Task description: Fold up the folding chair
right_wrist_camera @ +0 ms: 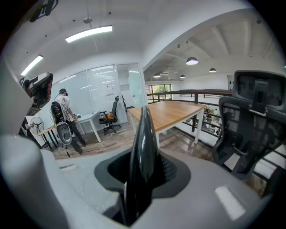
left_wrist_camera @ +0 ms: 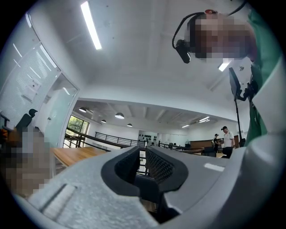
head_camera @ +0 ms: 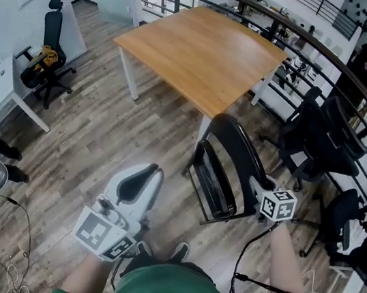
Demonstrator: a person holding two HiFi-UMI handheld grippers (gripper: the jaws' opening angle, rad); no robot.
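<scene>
The black folding chair (head_camera: 225, 166) stands on the wood floor in front of me, by the table's corner. Its seat panel (head_camera: 211, 181) tilts steeply up, close to the curved backrest frame. My right gripper (head_camera: 258, 186) is shut on the backrest's right edge. In the right gripper view the glossy black edge (right_wrist_camera: 142, 134) runs upright between the pads of my right gripper (right_wrist_camera: 144, 179). My left gripper (head_camera: 142, 179) hovers to the chair's left, apart from it. In the left gripper view, my left gripper (left_wrist_camera: 144, 160) has its jaws nearly together with nothing between them.
A wooden table (head_camera: 199, 48) stands just beyond the chair. Black office chairs (head_camera: 323, 137) and a curved railing (head_camera: 361, 74) crowd the right side. Another office chair (head_camera: 50, 52) and a desk are at far left. Cables (head_camera: 16, 240) lie on the floor near my feet.
</scene>
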